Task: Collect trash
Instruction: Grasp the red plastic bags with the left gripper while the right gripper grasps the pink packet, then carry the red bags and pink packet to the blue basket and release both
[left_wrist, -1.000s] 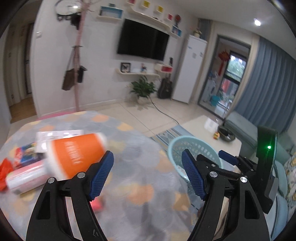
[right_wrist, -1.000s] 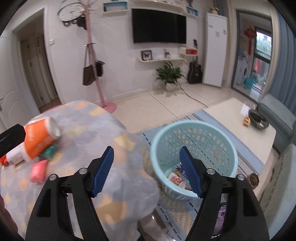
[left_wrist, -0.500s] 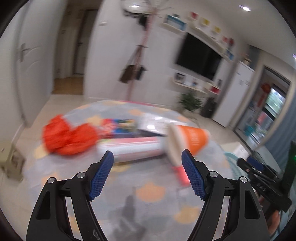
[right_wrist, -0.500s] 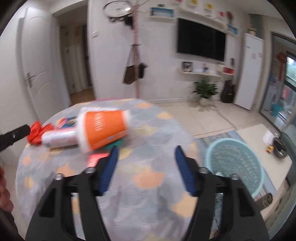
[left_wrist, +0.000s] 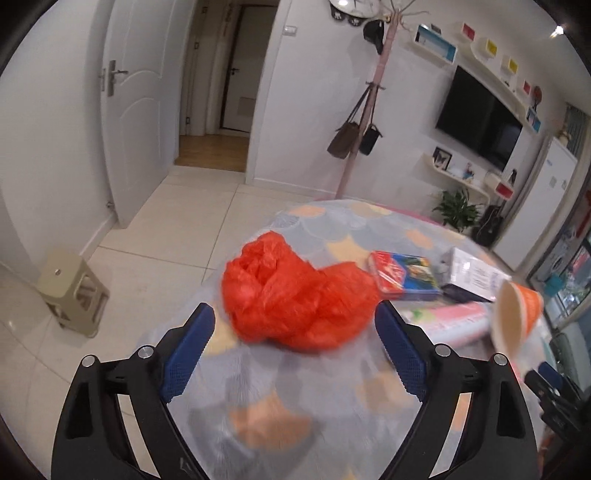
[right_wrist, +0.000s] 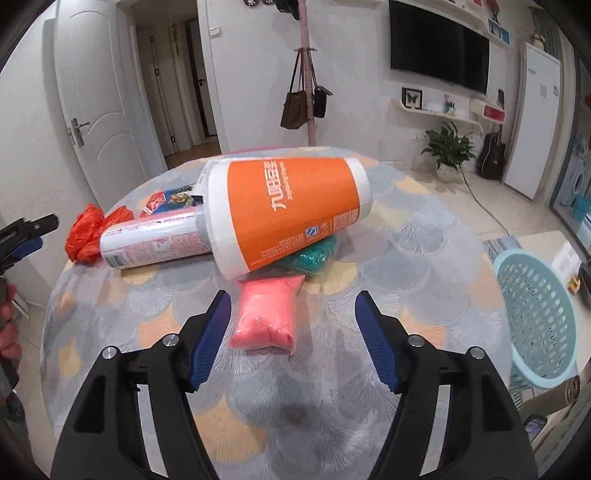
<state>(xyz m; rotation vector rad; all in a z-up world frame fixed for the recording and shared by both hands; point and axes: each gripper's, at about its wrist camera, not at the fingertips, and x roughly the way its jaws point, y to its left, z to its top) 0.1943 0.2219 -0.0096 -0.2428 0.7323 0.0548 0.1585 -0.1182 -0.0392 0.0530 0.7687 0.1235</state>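
A crumpled red plastic bag (left_wrist: 299, 299) lies on the round table (left_wrist: 332, 387), right in front of my open, empty left gripper (left_wrist: 293, 354). Behind it lie a red-blue packet (left_wrist: 404, 275), a white box (left_wrist: 476, 275), a pink tube (left_wrist: 447, 321) and an orange paper cup (left_wrist: 517, 314) on its side. My right gripper (right_wrist: 293, 336) is open and empty, with a pink pouch (right_wrist: 267, 314) between its fingertips. The orange cup (right_wrist: 288, 206), a teal pouch (right_wrist: 314, 254), the pink tube (right_wrist: 155, 243) and the red bag (right_wrist: 86, 232) lie beyond.
A light blue laundry basket (right_wrist: 539, 314) stands on the floor right of the table. A beige stool (left_wrist: 72, 291) stands on the tiles to the left. A coat rack (right_wrist: 306, 74) with bags stands behind the table. My left gripper (right_wrist: 22, 236) shows at the right view's left edge.
Both grippers swung left, away from the basket, toward the trash on the table. The left now faces the red bag; the right has closed in around the pink pouch.
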